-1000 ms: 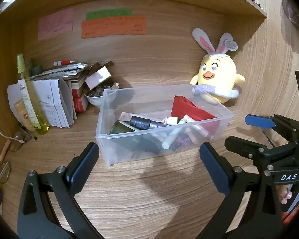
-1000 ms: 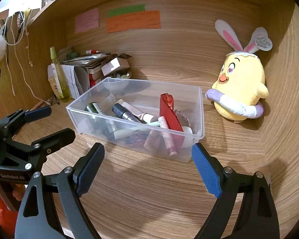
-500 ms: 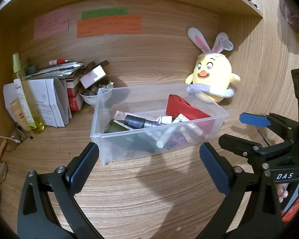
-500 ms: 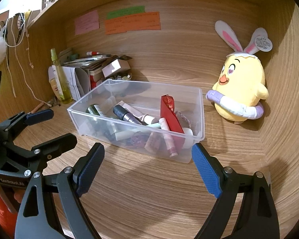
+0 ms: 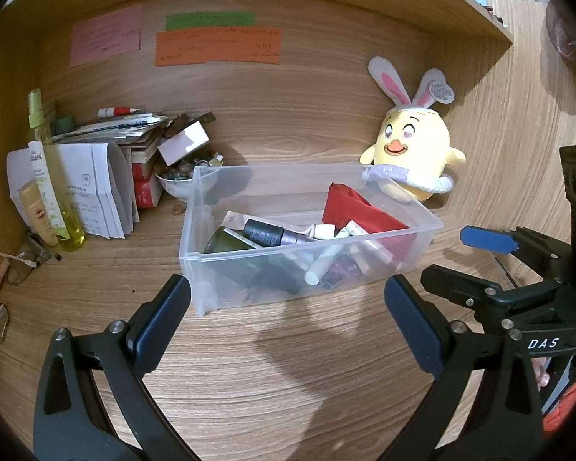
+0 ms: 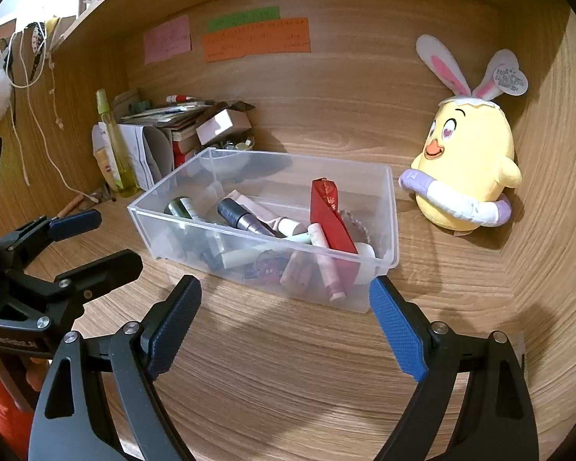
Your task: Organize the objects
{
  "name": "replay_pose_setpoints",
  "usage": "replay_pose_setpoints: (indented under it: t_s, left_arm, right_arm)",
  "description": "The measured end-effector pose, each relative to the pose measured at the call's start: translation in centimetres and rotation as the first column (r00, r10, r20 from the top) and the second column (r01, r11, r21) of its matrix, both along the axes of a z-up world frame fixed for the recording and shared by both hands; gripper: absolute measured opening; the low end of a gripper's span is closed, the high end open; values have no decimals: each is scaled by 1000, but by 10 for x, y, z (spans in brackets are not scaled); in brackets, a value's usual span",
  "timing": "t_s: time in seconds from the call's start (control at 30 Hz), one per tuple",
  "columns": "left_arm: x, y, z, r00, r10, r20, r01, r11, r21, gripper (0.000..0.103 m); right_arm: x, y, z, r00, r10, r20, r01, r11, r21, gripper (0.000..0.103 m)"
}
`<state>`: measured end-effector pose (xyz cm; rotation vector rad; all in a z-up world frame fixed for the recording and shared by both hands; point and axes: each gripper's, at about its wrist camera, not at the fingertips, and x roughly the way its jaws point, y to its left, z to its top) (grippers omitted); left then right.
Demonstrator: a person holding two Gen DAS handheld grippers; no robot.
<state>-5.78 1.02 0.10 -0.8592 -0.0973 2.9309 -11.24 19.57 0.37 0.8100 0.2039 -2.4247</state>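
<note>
Here, clear plastic bin (image 5: 422, 218) crammed with cosmetics, both hand-held grippers (image 5: 287, 319) (image 6: 284, 317) released.

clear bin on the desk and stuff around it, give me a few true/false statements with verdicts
1. Both the left gripper and the right gripper are open and hold nothing. True.
2. The clear bin is empty. False: it holds a red packet, a dark bottle and other tubes.
3. The yellow chick plush sits inside the bin. False: it sits on the desk beside it.
4. A tall yellow-green spray bottle stands upright by the papers. True.
5. The notes on the back wall are all blue. False: pink, green and orange.
</note>
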Motion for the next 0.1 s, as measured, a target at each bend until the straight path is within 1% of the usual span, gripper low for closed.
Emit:
replay_pose_setpoints:
  t_s: [0.1]
  left_arm:
    - [0,1,0,1000,-9,8,9,1000,6,102]
  right_arm:
    - [-1,0,-1,1000,-1,1,1,1000,1,88]
